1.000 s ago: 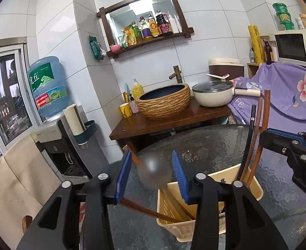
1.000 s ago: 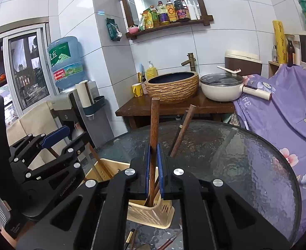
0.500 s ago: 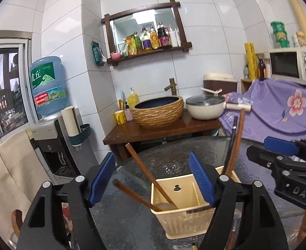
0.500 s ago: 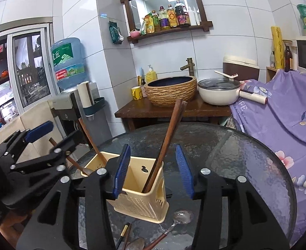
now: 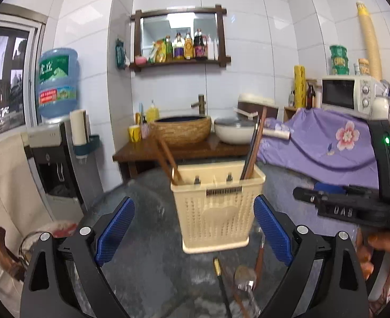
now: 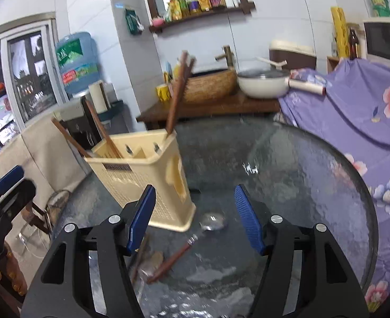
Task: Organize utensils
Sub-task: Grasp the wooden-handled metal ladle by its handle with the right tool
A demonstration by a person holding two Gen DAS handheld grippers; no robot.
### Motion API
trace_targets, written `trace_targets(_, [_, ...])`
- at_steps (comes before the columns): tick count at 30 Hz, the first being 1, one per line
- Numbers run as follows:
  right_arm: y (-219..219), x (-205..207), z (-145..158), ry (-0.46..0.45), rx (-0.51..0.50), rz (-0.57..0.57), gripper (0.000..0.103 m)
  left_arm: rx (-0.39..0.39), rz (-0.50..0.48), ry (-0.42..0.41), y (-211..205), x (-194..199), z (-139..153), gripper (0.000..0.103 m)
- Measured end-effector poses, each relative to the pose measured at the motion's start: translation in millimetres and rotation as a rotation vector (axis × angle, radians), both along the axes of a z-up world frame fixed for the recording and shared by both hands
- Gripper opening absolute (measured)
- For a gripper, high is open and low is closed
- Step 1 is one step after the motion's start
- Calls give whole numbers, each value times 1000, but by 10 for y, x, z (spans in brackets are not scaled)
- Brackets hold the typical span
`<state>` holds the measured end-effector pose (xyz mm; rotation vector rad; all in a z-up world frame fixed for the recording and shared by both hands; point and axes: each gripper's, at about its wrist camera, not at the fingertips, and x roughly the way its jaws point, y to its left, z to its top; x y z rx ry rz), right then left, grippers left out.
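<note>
Right gripper opening, nothing between its jaws; below, a spoon, blurred, beside the basket.

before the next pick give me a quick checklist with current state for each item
1. Left gripper free of load: ok, jaws opening, nothing pressed between its pads.
2. Right gripper free of load: ok, jaws opening, nothing held.
3. Holder upright on the glass table: ok.
4. Wooden utensils already standing in the holder: ok.
5. Loose spoon in view, lying flat near the holder's base: ok.
6. Other loose pieces separable for a clean grip: cannot tell, blurred and overlapping.
</note>
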<state>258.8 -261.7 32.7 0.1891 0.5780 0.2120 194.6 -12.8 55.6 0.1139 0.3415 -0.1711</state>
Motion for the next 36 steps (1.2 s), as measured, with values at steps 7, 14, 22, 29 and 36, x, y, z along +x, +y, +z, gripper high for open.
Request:
trace_targets(7, [-78,186,-595,183,-32,-13,62,20,-11,242,108,88,-626,77])
trace_targets(14, [61,386,-879,295,25,2,60,-2,-41,370,89,179,-964,56])
trace_targets(22, [406,714,-1048,373,-109,-71,60,30,-64,422,56,215,-1100,51])
trace_targets(29, [451,879,-1106,403,-165,-107,54,68,-107,461,-31,168,-1213,48])
trace_targets(36, [411,1019,-1104,423,-164,-118,44,91,-115,498,-121,265,-1294,44])
